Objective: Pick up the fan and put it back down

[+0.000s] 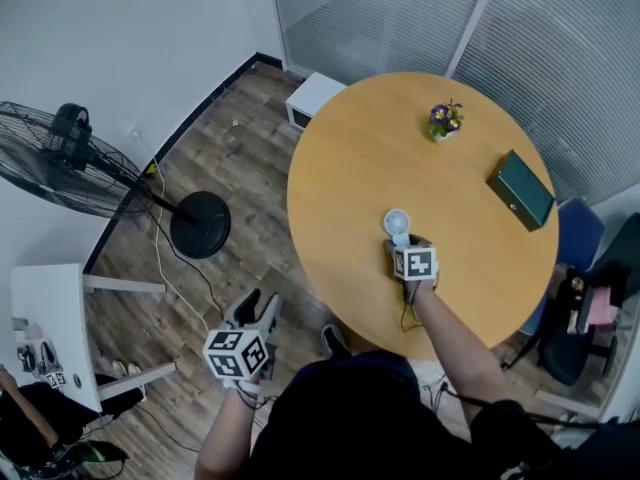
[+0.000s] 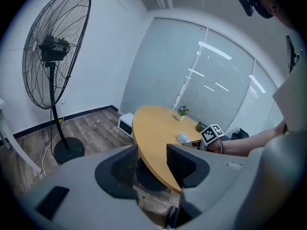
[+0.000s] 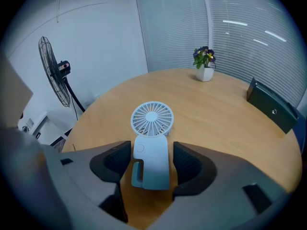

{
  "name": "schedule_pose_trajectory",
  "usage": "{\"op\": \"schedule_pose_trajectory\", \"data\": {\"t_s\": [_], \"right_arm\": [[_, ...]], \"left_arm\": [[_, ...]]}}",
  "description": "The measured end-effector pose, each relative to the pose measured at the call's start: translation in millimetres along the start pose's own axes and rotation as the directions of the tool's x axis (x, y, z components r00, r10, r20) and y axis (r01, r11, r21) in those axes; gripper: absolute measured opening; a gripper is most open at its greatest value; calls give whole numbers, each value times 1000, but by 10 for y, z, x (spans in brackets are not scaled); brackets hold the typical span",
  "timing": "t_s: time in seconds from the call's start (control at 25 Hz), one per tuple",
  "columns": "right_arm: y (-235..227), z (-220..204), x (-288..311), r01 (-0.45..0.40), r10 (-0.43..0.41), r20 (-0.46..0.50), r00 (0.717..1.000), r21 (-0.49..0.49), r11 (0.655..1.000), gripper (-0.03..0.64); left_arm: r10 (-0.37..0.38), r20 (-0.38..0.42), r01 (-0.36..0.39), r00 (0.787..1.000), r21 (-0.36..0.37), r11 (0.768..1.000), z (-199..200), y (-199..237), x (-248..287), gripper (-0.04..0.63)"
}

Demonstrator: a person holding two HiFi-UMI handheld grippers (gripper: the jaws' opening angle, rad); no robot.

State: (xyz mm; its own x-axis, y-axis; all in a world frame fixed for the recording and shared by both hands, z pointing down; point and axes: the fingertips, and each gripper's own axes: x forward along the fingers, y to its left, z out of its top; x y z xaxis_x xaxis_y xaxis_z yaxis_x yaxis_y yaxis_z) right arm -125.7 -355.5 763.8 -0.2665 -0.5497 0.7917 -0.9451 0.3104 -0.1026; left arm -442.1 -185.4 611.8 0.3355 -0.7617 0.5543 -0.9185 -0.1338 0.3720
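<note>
A round wooden table (image 1: 480, 258) fills an office corner with blinds, carrying a potted plant (image 1: 444, 121) and a dark box (image 1: 521, 188). The small white fan (image 3: 152, 120) appears to lie flat on the near part of the tabletop. The right gripper (image 3: 152, 150) is lowered over it, jaws spread, with the fan's handle between them and a slim gap on each side. The left gripper (image 2: 151, 159) hangs off the table's edge above the wooden floor, jaws apart and empty, near a pedestal fan (image 1: 60, 158)
</note>
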Motion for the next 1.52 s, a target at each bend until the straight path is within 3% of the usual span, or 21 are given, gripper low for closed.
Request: {"op": "schedule_pose_trajectory", "data": {"t_s": [0.2,0.4,0.68,0.92,1.24,1.52], "right_arm": [[-104,137,-317,-19,16,72,997,34,999,249],[-279,402,-923,-16,-6,223,975,95,995,181],[-625,942,-2080,-59,-16,461,887,149,987,134],[-827,1078,-2867,-86,18,567,824,93,992,100],[-1039,1302,-3800,-30,49,697,715,-40,999,49],[-1062,1440,-4359,-14,84,772,630,-97,995,13]], "left_arm": [[-14,15,14,1000,14,1000,87,-147,86,184],[-64,20,63,998,46,997,155,-536,272,184],[-115,84,108,990,82,991,424,-1181,494,179],[-109,190,65,976,228,972,799,-1825,438,175],[-158,350,45,923,311,949,1332,-2671,175,152],[-259,506,59,823,377,924,1752,-3347,-270,77]]}}
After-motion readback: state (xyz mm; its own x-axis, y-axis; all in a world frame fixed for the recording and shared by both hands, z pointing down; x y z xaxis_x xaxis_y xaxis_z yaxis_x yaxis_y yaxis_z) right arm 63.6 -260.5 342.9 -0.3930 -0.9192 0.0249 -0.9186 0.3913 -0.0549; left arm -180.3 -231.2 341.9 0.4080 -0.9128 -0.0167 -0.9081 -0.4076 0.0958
